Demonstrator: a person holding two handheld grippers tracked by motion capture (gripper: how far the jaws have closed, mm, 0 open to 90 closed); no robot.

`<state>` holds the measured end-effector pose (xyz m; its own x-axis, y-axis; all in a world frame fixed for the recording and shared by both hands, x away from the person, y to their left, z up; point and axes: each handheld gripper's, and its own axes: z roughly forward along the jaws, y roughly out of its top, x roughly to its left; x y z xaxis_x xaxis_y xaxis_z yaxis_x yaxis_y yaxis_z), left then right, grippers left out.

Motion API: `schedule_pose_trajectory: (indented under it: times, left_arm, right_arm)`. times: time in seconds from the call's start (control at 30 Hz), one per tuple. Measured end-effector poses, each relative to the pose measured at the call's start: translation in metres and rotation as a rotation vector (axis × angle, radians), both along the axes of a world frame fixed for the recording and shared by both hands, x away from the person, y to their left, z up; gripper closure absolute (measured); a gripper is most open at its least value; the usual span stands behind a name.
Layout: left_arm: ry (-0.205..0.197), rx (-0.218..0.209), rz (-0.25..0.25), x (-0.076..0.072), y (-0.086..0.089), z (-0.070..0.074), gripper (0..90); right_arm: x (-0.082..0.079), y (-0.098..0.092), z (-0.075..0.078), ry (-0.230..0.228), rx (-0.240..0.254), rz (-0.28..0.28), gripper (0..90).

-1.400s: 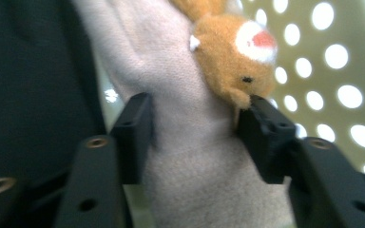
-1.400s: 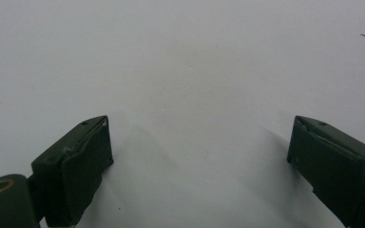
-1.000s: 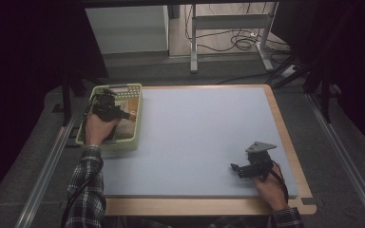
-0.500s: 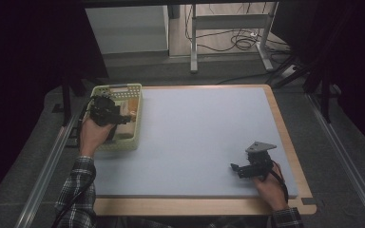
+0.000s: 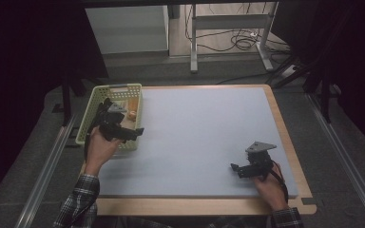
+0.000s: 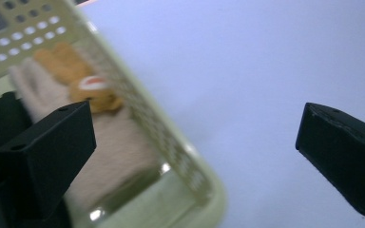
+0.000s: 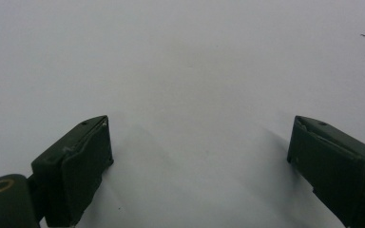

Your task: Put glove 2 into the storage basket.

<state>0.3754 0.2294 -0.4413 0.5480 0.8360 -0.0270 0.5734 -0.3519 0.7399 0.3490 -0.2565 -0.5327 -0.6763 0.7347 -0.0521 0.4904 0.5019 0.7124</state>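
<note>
A pale green perforated basket (image 5: 96, 101) stands at the left edge of the blue-grey mat (image 5: 204, 128). In it lie an orange plush toy (image 5: 132, 114) and a beige cloth. My left gripper (image 5: 132, 134) hovers over the basket's near right corner. Its jaws have just been opening and stand wide, with nothing between them. In the left gripper view the left gripper (image 6: 195, 128) straddles the basket rim (image 6: 171, 152), with the orange toy (image 6: 76, 76) and the beige cloth (image 6: 109, 156) beyond its left jaw. My right gripper (image 5: 235, 170) rests open low over the mat at the near right, and its own view has the right gripper (image 7: 199, 142) over bare mat.
A wooden border (image 5: 285, 137) frames the mat. Metal rails (image 5: 47, 175) run along both sides of the table. Beyond the far edge stand a white cabinet (image 5: 126, 28) and a desk frame (image 5: 228, 21) with cables (image 5: 242, 42) on the floor.
My left hand has drawn back from deep over the basket toward its near right corner and risen a little. The right hand has stayed put.
</note>
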Motion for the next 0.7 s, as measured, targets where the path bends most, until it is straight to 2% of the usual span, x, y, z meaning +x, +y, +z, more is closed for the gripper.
schedule_pose_trajectory:
  times: [0.23,0.47,0.57,0.7]
  left_arm:
    - [-0.056,-0.043,-0.099,-0.027,-0.026,-0.01,0.0]
    - [-0.089,-0.042,-0.19,-0.054,-0.056,-0.035,0.0]
    - [-0.089,-0.021,-0.212,-0.061,-0.065,-0.049,0.0]
    - [-0.054,-0.008,-0.23,-0.069,-0.074,-0.074,0.0]
  right_arm:
    - [0.0,0.0,0.0,0.0,0.0,-0.001,7.2]
    - [0.0,0.0,0.0,0.0,0.0,-0.001,7.2]
    - [0.0,0.0,0.0,-0.001,0.0,0.0,7.2]
    - [0.0,0.0,0.0,0.0,0.0,-0.001,7.2]
